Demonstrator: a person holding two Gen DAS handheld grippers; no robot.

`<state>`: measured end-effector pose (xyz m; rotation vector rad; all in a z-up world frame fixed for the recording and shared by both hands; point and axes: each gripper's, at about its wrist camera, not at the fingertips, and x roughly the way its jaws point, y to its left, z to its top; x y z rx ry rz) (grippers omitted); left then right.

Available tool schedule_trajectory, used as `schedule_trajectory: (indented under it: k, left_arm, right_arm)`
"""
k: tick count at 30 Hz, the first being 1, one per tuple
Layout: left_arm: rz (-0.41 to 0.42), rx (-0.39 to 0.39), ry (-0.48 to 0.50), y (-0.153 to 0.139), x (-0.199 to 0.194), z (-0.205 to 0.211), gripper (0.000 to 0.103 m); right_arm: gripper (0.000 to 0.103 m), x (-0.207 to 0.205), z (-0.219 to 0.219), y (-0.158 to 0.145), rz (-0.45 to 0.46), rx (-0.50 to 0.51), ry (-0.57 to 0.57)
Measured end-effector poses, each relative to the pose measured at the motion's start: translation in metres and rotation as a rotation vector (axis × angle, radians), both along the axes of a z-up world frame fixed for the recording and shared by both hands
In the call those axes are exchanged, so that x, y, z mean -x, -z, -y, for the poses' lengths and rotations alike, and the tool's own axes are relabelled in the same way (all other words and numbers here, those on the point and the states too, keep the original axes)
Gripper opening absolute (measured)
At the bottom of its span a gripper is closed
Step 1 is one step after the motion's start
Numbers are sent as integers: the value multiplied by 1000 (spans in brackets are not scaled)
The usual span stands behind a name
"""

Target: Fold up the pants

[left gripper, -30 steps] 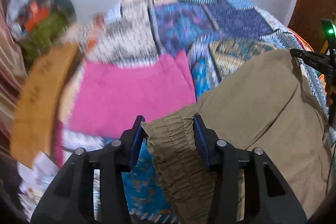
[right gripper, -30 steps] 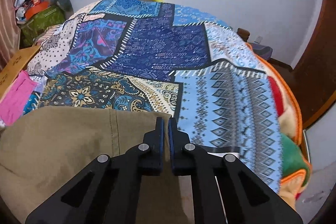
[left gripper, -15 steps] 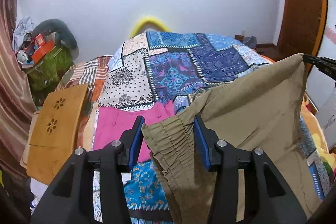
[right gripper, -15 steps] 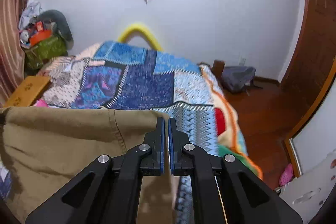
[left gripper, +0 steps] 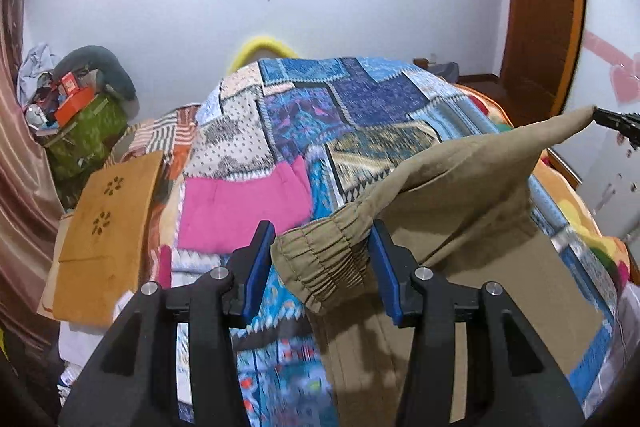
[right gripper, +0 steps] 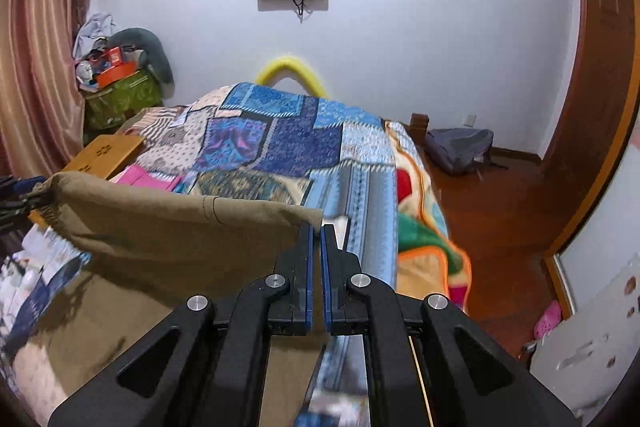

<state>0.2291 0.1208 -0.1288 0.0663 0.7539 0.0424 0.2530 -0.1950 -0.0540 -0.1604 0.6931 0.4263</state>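
Khaki pants (left gripper: 472,211) hang lifted above the patchwork bedspread (left gripper: 340,107). My left gripper (left gripper: 320,247) is shut on their gathered elastic waistband (left gripper: 324,259), which bunches between the blue pads. My right gripper (right gripper: 317,227) is shut on the opposite corner of the pants (right gripper: 180,227); its tip shows at the far right of the left wrist view (left gripper: 612,117). The cloth stretches between both grippers and drapes down onto the bed.
A folded pink garment (left gripper: 240,203) lies on the bed, left of the pants. A wooden board (left gripper: 104,227) leans at the bed's left edge. Clutter and a green box (right gripper: 120,99) stand by the curtain. A backpack (right gripper: 456,143) lies on the wooden floor at right.
Both grippers have risen with the pants, lifting them off the bed. The view tilted up from the bedspread to the wall and screens.
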Motion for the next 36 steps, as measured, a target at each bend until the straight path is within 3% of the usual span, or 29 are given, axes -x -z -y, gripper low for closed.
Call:
schedule_trajectory:
  k: [9, 15, 19, 22, 24, 26, 29, 36]
  left_arm:
    - [-88, 0, 69, 43, 54, 18, 48]
    - [-161, 12, 64, 76, 84, 24, 49]
    - [-216, 40, 38, 88, 96, 17, 51]
    - [-220, 49, 16, 81, 99, 11, 52]
    - [-207, 72, 11, 69, 99, 7, 52]
    - [-186, 93, 14, 56, 99, 7, 53]
    - [-157, 91, 34, 39, 94, 16, 53]
    - [-169, 112, 149, 31, 70, 58, 61]
  right_arm:
    - [3, 62, 24, 41, -102, -52, 36]
    - [3, 89, 30, 80, -203, 4, 17]
    - [3, 106, 33, 91, -221, 26, 23]
    - [4, 119, 29, 91, -220, 33, 15]
    - [12, 125, 21, 88, -211, 36, 2]
    - [29, 130, 11, 85, -203, 26, -25]
    - [43, 138, -8, 81, -188, 9, -78]
    - [43, 136, -56, 95, -235, -19, -210]
